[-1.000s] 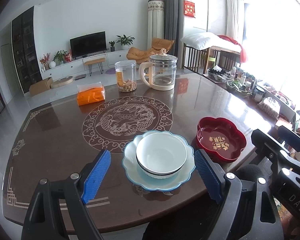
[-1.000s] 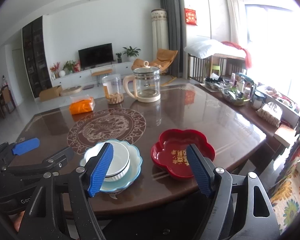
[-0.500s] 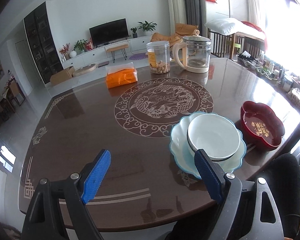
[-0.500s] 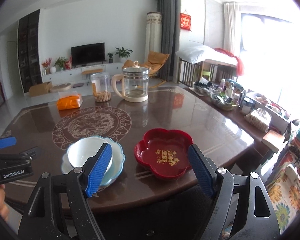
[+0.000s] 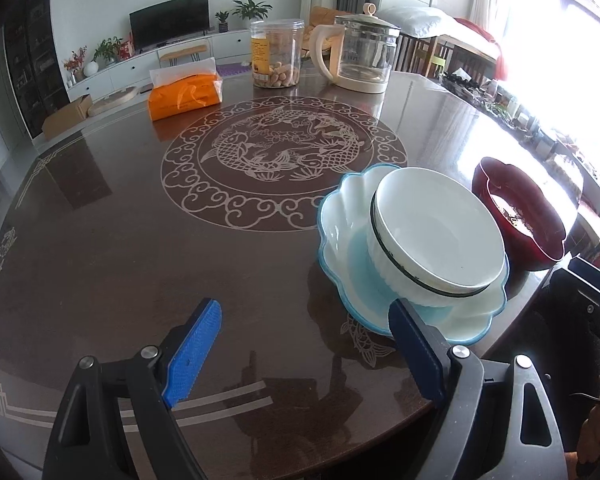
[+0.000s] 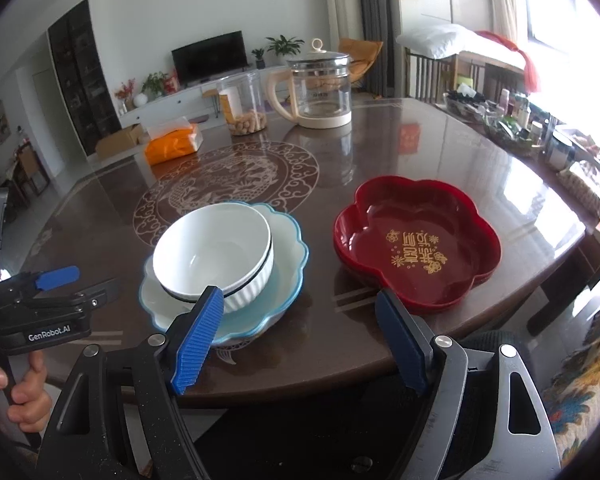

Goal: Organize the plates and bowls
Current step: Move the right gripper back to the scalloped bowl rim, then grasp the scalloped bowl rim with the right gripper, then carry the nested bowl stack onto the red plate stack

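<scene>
A white ribbed bowl (image 5: 440, 244) sits inside a pale blue scalloped plate (image 5: 340, 236) near the table's front edge; both also show in the right wrist view, bowl (image 6: 214, 248) and plate (image 6: 288, 240). A red flower-shaped dish (image 6: 416, 240) with gold characters lies to their right, and shows in the left wrist view (image 5: 516, 208). My left gripper (image 5: 304, 348) is open and empty, low over the table just left of the plate. My right gripper (image 6: 300, 340) is open and empty, at the table edge between the plate and the red dish.
At the far side of the dark table (image 5: 100, 240) stand a glass kettle (image 5: 360, 56), a clear jar of nuts (image 5: 276, 54) and an orange tissue pack (image 5: 184, 94). A cluttered side shelf (image 6: 540, 132) runs along the right.
My left gripper has swung left and lower toward the table, so the plate and bowl now sit at its right. My right gripper has moved closer to the dishes.
</scene>
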Motion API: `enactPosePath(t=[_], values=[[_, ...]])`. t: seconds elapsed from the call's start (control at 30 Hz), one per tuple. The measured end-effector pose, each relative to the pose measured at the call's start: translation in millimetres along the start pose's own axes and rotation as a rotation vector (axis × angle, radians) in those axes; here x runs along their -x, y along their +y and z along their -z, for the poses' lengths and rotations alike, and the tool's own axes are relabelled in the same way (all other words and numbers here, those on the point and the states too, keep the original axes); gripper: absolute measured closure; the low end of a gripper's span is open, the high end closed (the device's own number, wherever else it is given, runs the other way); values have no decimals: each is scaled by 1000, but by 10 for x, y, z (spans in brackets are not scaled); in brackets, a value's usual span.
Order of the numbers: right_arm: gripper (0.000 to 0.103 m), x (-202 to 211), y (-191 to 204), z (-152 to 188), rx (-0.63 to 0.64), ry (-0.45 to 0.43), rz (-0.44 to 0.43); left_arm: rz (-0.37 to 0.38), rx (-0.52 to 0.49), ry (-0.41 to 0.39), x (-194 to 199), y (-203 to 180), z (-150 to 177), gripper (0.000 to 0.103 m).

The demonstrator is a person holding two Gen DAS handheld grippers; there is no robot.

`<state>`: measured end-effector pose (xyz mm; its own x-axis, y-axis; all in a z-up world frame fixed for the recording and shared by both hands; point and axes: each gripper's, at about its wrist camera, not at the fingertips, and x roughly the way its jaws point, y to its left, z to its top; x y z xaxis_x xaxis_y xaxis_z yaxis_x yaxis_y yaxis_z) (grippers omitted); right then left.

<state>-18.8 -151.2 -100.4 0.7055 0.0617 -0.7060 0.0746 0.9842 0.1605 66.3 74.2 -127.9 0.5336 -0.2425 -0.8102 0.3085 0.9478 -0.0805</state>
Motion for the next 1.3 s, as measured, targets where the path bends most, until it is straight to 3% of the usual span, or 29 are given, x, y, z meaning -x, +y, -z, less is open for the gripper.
enactPosePath(t=[0.17, 0.3, 0.4, 0.5, 0.67, 0.9, 1.03, 1.3], values=[[24, -254, -86, 42, -64, 94, -38, 130, -15, 88, -292, 93, -74, 18], [42, -364, -96, 27, -70, 132, -58, 175, -14, 123, -431, 129, -90, 18], [44, -428, -120, 13, -84, 148, -69, 199, -38, 129, -459, 94, -96, 19], [46, -495, -152, -24, -100, 159, -80, 226, -48, 142, -504, 51, -117, 30], [70, -672, -167, -73, -109, 211, -110, 292, 10, 183, -604, 82, -167, 61], [74, -789, -176, -115, -92, 215, -94, 293, 38, 190, -714, 30, -204, 77], [83, -860, -154, -145, -76, 225, -115, 263, 56, 166, -741, 10, -189, 79], [84, -858, -125, -129, -51, 224, -125, 192, 88, 153, -714, -31, -187, 81]])
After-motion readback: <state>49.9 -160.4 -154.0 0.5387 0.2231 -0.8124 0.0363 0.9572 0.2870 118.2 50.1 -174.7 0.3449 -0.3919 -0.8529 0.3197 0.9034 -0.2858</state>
